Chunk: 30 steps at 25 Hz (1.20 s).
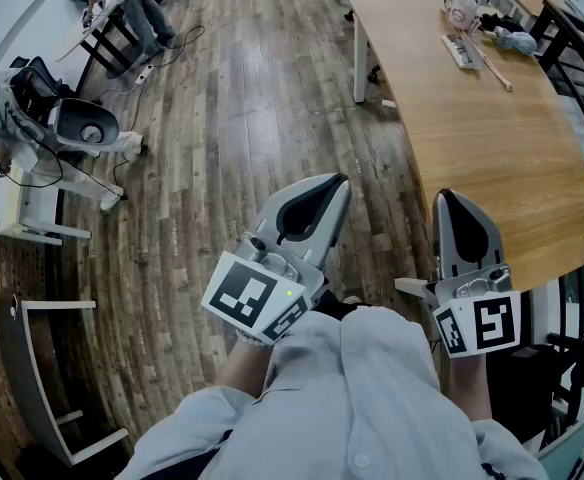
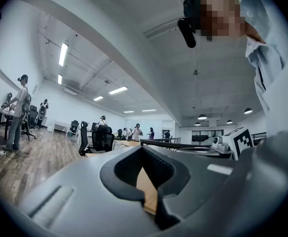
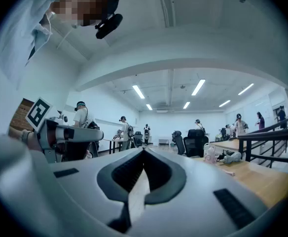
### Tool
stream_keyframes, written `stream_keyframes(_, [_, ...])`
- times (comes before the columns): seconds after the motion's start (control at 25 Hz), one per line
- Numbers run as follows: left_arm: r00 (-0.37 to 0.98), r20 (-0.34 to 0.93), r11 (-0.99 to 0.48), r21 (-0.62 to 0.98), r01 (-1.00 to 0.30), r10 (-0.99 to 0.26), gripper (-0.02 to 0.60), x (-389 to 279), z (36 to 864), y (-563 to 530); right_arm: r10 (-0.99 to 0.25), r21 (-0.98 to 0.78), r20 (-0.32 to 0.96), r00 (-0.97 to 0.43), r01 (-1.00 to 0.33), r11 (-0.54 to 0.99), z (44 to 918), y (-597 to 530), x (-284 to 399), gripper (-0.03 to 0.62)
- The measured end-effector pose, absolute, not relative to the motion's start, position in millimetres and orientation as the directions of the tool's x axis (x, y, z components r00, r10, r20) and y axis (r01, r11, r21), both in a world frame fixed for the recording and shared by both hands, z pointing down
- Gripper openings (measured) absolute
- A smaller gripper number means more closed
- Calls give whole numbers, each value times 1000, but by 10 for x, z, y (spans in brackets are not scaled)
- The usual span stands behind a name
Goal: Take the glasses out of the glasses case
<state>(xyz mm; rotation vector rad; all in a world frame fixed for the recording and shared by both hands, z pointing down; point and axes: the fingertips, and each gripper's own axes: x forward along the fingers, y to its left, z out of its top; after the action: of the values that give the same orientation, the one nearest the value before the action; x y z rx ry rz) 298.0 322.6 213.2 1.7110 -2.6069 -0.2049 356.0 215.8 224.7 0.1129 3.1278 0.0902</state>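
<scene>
While the person stands looking steeply down, a broad wood-plank floor (image 1: pixel 232 118) fills most of the head view. A long light-wood table (image 1: pixel 482 138) on white legs runs along the right side, its near edge just ahead of the right gripper. The person's pale shirt sleeves (image 1: pixel 372 398) fill the bottom of the view.

Both grippers are held close to the body, above the floor and the table's near corner, touching nothing. The left gripper (image 1: pixel 337 180) points forward and to the right. In its own view its jaws are pressed together at the tips with nothing between them (image 2: pixel 143 148). The right gripper (image 1: pixel 447 196) points straight ahead. It is likewise clenched and empty (image 3: pixel 144 149).

Well apart from both grippers, a small cluster of things (image 1: pixel 477 33) lies at the table's far end: a pinkish-white item (image 1: pixel 461 8), a flat pale strip (image 1: pixel 461 50), a thin stick (image 1: pixel 494 68) and a blue-grey lump (image 1: pixel 517 40). They are too small to tell which, if any, is the glasses case.
</scene>
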Motion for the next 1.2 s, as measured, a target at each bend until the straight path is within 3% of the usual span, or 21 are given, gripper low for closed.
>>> stream_keyframes(0.4, [-412, -65, 404, 110, -908, -909, 3, 3064, 2097, 3261, 96, 61, -16, -995, 95, 994, 2235, 2193, 3610, 2])
stream_keyframes(0.6, [-423, -64, 415, 108, -903, -904, 3, 3009, 2061, 3254, 122, -29, -65, -990, 124, 992, 2163, 2137, 3584, 2])
stream_keyframes(1.2, [-465, -50, 458, 108, -882, -884, 3, 3083, 2143, 3348, 162, 47, -27, -986, 161, 986, 2341, 2238, 3669, 2])
